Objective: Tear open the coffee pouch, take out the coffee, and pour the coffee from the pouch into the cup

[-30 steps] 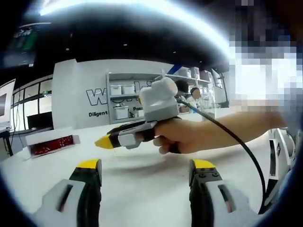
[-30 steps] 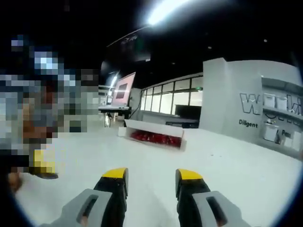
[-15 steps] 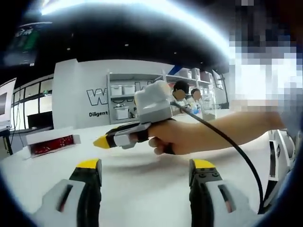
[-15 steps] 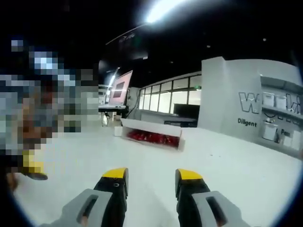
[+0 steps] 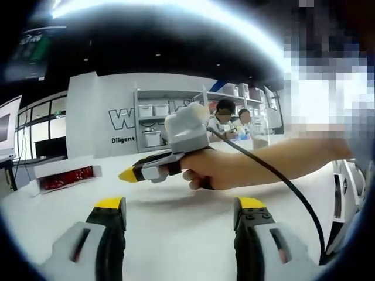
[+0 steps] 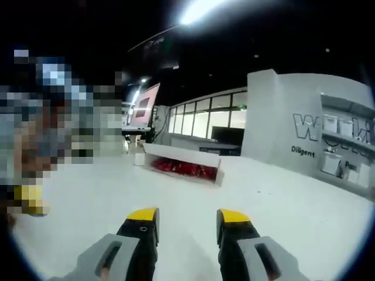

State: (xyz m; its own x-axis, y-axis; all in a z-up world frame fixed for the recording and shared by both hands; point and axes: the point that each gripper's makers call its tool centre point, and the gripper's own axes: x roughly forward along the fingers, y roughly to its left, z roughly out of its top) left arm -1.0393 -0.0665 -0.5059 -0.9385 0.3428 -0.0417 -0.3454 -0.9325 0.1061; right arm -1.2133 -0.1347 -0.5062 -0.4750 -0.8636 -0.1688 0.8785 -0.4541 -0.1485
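Note:
A long white box [image 5: 67, 177] holding red pouches lies on the white table [image 5: 176, 228] at the far left; in the right gripper view the same box [image 6: 181, 165] sits straight ahead, beyond my jaws. My left gripper [image 5: 181, 205] stands open low over the table, nothing between its yellow-tipped fingers. A hand holds my right gripper [image 5: 153, 168] above the table ahead of the left one, pointing left toward the box. In its own view the right gripper [image 6: 187, 215] is open and empty.
A black cable [image 5: 287, 181] trails from the right gripper across the right side. Behind the table stand a lettered wall [image 5: 117, 120], shelves with white bins [image 5: 152, 126] and two people [image 5: 231, 120]. A screen [image 6: 143, 108] stands beyond the box.
The right gripper has shifted slightly to the left, toward the box. Both grippers stay open and empty, and the left one has hardly moved.

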